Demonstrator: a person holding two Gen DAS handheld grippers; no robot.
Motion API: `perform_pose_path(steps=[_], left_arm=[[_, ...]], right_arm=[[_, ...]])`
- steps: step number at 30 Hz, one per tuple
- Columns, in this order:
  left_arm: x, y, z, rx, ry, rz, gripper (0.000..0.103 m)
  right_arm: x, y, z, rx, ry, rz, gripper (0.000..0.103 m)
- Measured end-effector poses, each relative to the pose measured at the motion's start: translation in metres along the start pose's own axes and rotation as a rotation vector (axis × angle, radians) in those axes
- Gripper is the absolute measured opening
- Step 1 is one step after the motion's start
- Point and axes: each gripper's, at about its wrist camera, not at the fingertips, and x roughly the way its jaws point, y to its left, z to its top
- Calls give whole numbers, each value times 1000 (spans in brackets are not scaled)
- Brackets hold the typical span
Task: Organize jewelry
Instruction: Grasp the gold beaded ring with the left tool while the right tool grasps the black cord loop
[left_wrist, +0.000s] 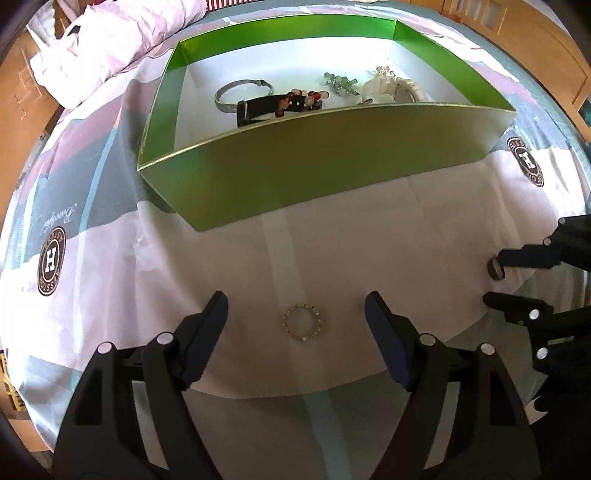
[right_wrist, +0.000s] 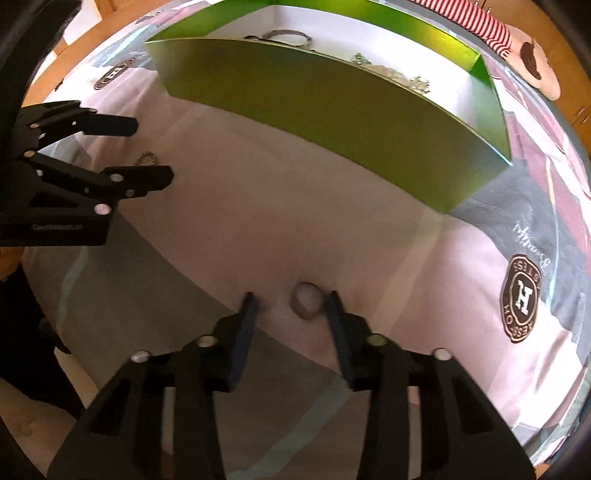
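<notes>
Gold-coloured beaded ring (left_wrist: 302, 321) is seen flat on the bedsheet (left_wrist: 332, 236), between the wide-spread fingers of the left gripper (left_wrist: 295, 317), not touched by them. A 2nd ring (right_wrist: 306, 300), dull brown w/ a pale top, lies to the right; the right gripper (right_wrist: 291, 304) is set around it w/ a narrow gap, the right pad just beside it, the left pad apart. On the far side the green box (left_wrist: 332, 158) is placed, w/ a silver bangle (left_wrist: 236, 94), bead bracelet (left_wrist: 306, 99) & other pieces inside.
</notes>
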Motion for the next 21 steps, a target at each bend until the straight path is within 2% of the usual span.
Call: perform_pose_path(steps=[1, 3, 5, 8, 11, 14, 15, 16, 18, 21], left_arm=[[2, 0, 0, 0, 4, 3, 78], [4, 0, 1, -7, 7, 2, 77], [4, 0, 3, -19, 7, -13, 61], [3, 0, 6, -26, -2, -16, 50], [2, 2, 7, -30, -5, -21, 34], [2, 3, 7, -36, -5, -26, 34], [2, 3, 7, -37, -5, -27, 37], [2, 3, 7, -39, -2, -30, 50], [1, 5, 8, -37, -7, -29, 60], [0, 0, 6, -22, -1, -26, 60]], right_arm=[[-1, 4, 1, -9, -2, 10, 18], [-4, 8, 2, -15, -19, 13, 19], [-4, 5, 2, 0, -38, 24, 19], [-10, 1, 6, 37, -103, 29, 19], [-15, -2, 3, 69, -146, 36, 19], [-15, -6, 7, 77, -149, 27, 19], [-14, -5, 7, 76, -146, 25, 19], [-8, -5, 8, 74, -139, 24, 19], [-4, -4, 6, 69, -129, 21, 19], [0, -1, 9, 64, -125, 21, 19]])
